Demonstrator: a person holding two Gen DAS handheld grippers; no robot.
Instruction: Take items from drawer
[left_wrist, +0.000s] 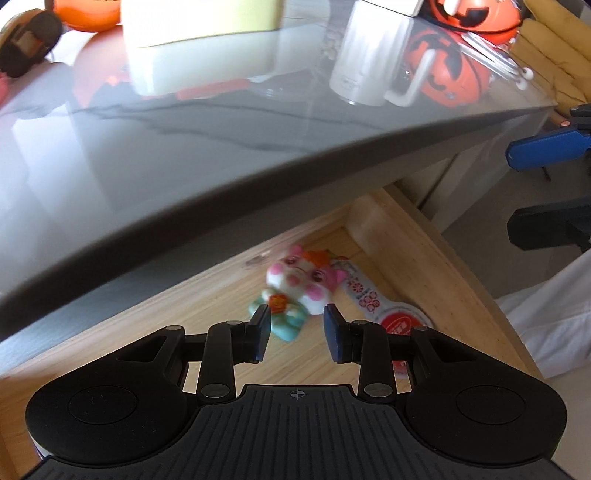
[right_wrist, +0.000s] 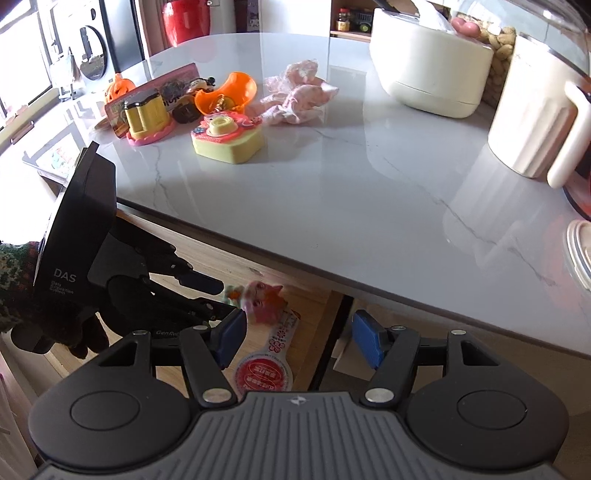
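The pink and white figurine lay on the wooden floor of the open drawer, just under the overhanging edge of the marble-topped desk. It sat directly ahead of the left gripper, whose jaws stood apart with nothing between them, its teal base showing in the gap. Its long axis appeared to run along the gripper's line of reach, base nearest the jaws, head farther in, though blur made that hard to fix. Just to its right lay a flat white and red paddle-shaped tag, its long axis slanting toward the drawer's near right corner.

The left gripper was clearly the nearer. The right gripper hung farther back above the drawer's right wall, also spread open and empty; from its view the left one reached in toward the figurine.

By count the drawer showed two items: one figurine, one tag. The next move likely called for a short forward reach and closing.
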